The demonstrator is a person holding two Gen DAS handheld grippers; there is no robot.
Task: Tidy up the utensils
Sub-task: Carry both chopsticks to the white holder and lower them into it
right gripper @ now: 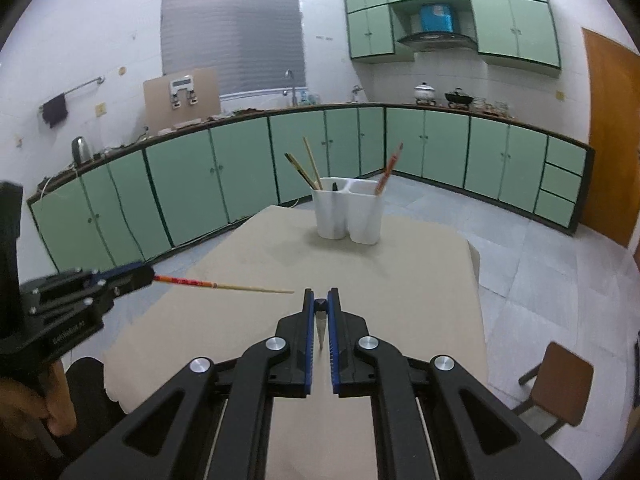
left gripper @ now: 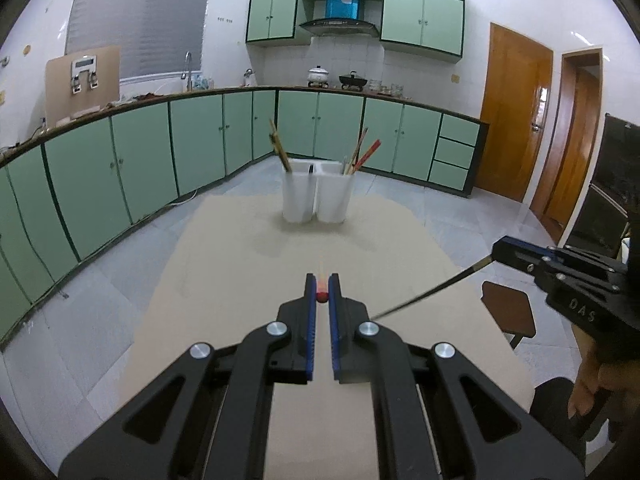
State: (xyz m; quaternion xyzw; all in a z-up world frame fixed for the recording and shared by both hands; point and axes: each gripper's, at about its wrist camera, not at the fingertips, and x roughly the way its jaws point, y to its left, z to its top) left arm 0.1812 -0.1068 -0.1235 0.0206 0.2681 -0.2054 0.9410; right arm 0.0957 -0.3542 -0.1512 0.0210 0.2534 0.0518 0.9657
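Observation:
In the left wrist view my left gripper (left gripper: pixel 322 281) is shut on a red-ended chopstick (left gripper: pixel 321 295), seen end-on above the beige table (left gripper: pixel 224 280). From the right wrist view this red-and-bamboo chopstick (right gripper: pixel 224 286) sticks out sideways from the left gripper (right gripper: pixel 149 274). My right gripper (right gripper: pixel 321 297) is shut on a dark chopstick (right gripper: pixel 320 326), whose tip hangs between the pads. The same dark chopstick (left gripper: pixel 432 292) juts from the right gripper (left gripper: pixel 497 250). A white two-compartment holder (left gripper: pixel 318 200) (right gripper: pixel 348 216) stands at the table's far end with several chopsticks in it.
A brown chair (right gripper: pixel 556 384) (left gripper: pixel 508 312) stands right of the table. Green cabinets (left gripper: pixel 140 168) line the walls under a counter with pots and a kettle (right gripper: pixel 80 150). Grey tiled floor surrounds the table. A hand (right gripper: pixel 36 412) grips the left tool.

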